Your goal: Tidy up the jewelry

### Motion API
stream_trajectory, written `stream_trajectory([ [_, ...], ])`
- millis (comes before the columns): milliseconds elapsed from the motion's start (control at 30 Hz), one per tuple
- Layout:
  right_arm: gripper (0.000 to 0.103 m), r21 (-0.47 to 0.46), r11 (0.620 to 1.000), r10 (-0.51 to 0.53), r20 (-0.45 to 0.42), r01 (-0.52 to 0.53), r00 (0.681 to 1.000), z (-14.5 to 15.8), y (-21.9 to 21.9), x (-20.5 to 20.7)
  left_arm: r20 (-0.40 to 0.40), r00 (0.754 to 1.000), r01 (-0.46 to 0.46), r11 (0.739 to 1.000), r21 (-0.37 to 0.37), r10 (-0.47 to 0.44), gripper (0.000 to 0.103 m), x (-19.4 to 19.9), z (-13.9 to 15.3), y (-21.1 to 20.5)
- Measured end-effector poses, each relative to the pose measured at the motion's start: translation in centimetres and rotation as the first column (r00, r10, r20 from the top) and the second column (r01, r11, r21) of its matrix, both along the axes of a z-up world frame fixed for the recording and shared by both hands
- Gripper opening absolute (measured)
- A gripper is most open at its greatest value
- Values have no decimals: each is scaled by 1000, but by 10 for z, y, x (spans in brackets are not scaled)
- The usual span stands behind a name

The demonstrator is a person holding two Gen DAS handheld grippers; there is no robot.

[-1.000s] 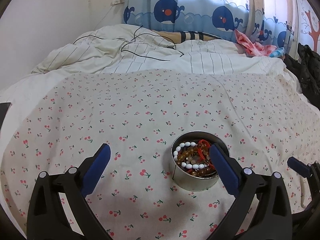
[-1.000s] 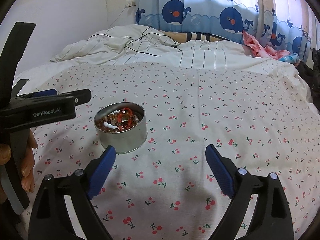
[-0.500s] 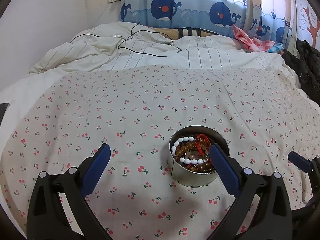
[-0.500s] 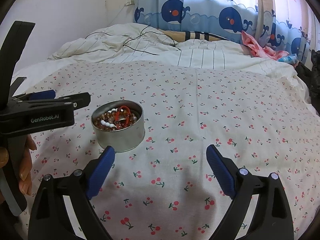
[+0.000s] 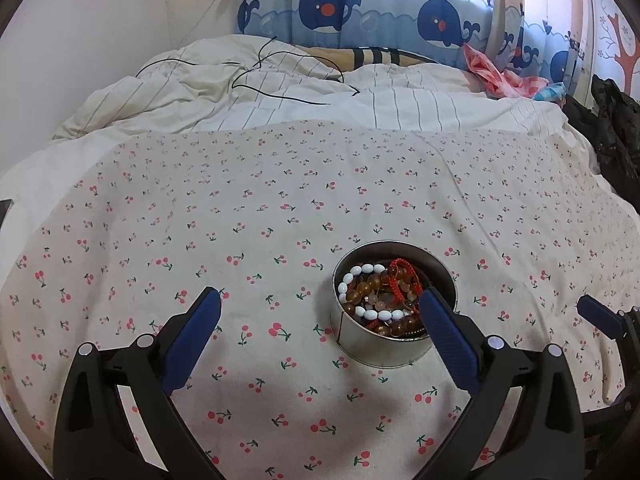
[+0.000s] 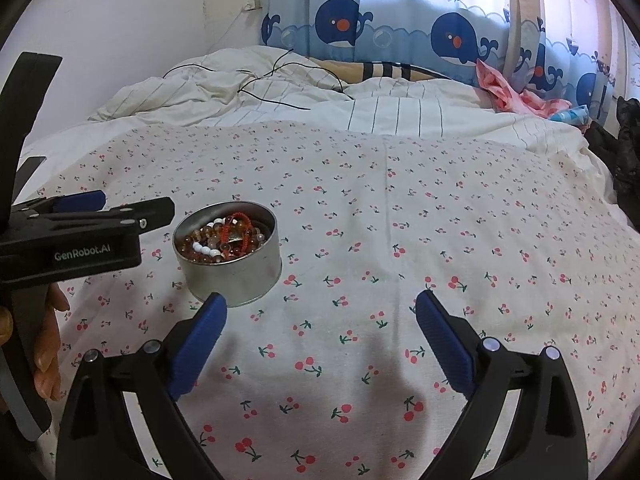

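Gaping wide, left gripper [image 5: 320, 312] and right gripper [image 6: 322, 310], blue ribbed pads holding nothing. Round metal tin [image 5: 378, 346] on cherry-print sheet [image 5: 280, 208], partly behind the left gripper's right pad, heaped with glossy amber, white and red bead bracelets [image 5: 380, 298]. Beyond, rumpled striped duvet [image 5: 240, 96]; whale curtain [image 5: 400, 12] cropped above.

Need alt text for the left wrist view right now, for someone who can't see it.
A round metal tin full of beaded bracelets sits on a cherry-print bedsheet, just ahead of the open, empty left gripper, near its right finger. Rumpled striped bedding and whale curtains lie beyond.
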State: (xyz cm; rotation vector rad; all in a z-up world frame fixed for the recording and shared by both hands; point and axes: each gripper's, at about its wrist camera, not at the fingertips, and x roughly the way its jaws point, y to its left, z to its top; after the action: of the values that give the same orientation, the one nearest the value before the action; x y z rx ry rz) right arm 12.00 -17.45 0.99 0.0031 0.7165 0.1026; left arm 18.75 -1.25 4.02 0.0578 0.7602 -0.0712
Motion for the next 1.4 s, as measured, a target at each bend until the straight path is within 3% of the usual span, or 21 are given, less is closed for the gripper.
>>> stream_trajectory([
  [1400, 92, -3, 1000, -21, -26, 21, 999, -7, -2, 3, -52, 999, 2, 1000, -7, -2, 95, 5, -7, 3],
])
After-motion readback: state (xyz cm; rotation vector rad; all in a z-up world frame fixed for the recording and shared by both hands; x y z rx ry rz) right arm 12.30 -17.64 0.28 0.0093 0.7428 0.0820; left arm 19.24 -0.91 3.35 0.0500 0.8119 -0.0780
